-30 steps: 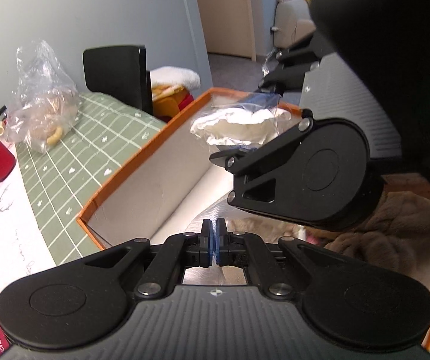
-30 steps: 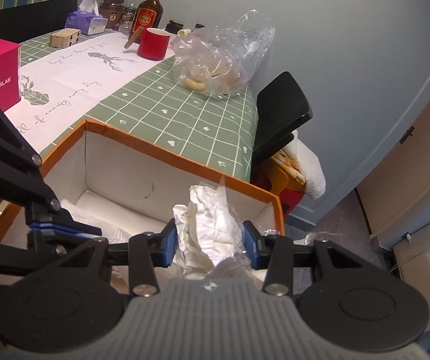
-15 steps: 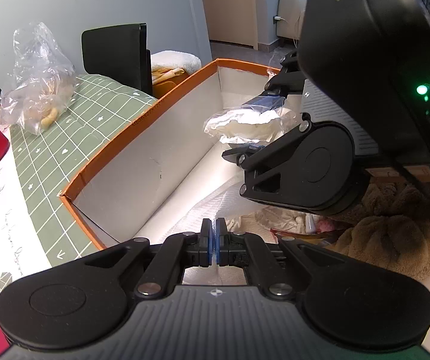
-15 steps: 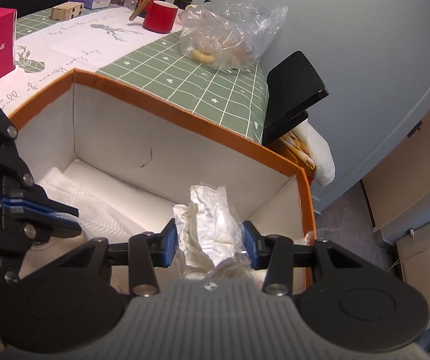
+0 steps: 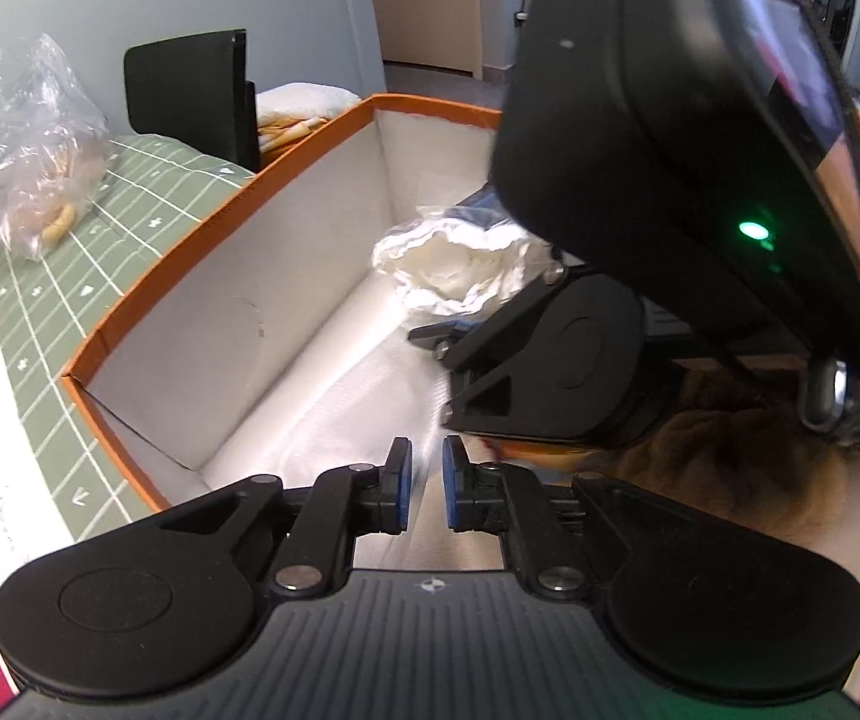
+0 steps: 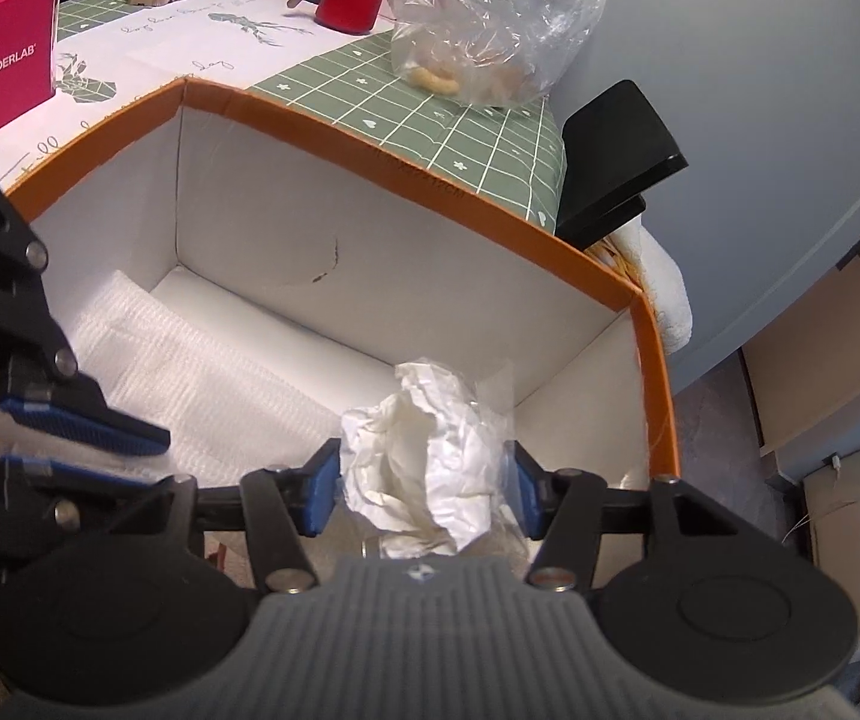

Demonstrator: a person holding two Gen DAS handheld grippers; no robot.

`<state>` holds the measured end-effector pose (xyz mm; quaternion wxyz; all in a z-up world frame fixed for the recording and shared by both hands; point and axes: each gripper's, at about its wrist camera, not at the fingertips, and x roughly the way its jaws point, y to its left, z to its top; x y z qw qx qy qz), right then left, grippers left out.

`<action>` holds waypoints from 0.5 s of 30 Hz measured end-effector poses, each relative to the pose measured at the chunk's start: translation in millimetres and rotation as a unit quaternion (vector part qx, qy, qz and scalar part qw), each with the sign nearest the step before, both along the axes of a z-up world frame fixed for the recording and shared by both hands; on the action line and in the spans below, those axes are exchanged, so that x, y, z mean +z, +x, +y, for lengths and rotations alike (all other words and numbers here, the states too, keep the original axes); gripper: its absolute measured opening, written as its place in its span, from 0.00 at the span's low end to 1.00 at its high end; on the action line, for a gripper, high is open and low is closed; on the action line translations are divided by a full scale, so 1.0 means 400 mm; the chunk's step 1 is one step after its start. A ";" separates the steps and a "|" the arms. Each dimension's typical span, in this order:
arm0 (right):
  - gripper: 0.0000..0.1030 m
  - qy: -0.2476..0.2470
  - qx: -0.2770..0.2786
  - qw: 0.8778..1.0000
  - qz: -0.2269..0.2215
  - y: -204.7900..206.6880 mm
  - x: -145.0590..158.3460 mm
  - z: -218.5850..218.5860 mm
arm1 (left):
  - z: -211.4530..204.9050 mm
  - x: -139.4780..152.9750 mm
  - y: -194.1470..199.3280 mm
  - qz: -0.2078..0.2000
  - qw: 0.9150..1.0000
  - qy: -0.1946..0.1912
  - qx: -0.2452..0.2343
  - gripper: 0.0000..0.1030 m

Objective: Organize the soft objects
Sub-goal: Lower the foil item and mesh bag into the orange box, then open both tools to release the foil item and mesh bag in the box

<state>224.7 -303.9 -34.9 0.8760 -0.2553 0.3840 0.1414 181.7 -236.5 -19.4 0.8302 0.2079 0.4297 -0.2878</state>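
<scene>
An orange-rimmed white box [image 6: 406,162] stands on the table; it also shows in the left wrist view [image 5: 238,204]. My right gripper [image 6: 421,489] is inside it, its jaws spread around a crumpled white wad in clear plastic [image 6: 430,474], which still touches both pads. The wad shows in the left wrist view [image 5: 460,264]. My left gripper [image 5: 424,483] is slightly open and empty, low over a white bubble-wrap sheet [image 5: 358,402] on the box floor. A brown plush toy [image 5: 748,468] lies in the box to the right.
A clear bag of snacks [image 6: 490,48], a red mug [image 6: 349,0], a pink WONDERLAB box [image 6: 1,60] and bottles stand on the green checked tablecloth [image 6: 430,120]. A black chair [image 6: 616,156] is beyond the table's end.
My right gripper has gone down into the box with the wad and its jaws have widened. My left gripper has opened from fully shut to a small gap.
</scene>
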 end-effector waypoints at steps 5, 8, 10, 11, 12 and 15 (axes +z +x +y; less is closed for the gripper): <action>0.54 0.014 -0.007 1.000 0.012 -0.007 0.020 -0.011 | -0.006 0.019 -0.014 -0.006 1.000 0.006 -0.006 0.13; 0.51 0.022 -0.006 1.000 0.016 -0.015 0.040 -0.017 | -0.002 0.039 -0.023 -0.014 1.000 0.005 -0.004 0.14; 0.49 0.027 -0.010 0.999 0.019 -0.021 0.058 -0.021 | 0.002 0.056 -0.032 -0.021 1.000 0.002 -0.003 0.14; 0.49 0.030 -0.010 0.999 0.018 -0.026 0.068 -0.022 | 0.004 0.066 -0.040 -0.024 1.000 0.001 -0.002 0.15; 0.49 0.032 -0.011 0.999 0.015 -0.031 0.080 -0.023 | 0.006 0.076 -0.045 -0.028 1.000 0.000 -0.001 0.15; 0.49 0.032 -0.015 0.999 0.009 -0.049 0.122 -0.024 | 0.013 0.109 -0.064 -0.040 0.999 0.001 0.001 0.15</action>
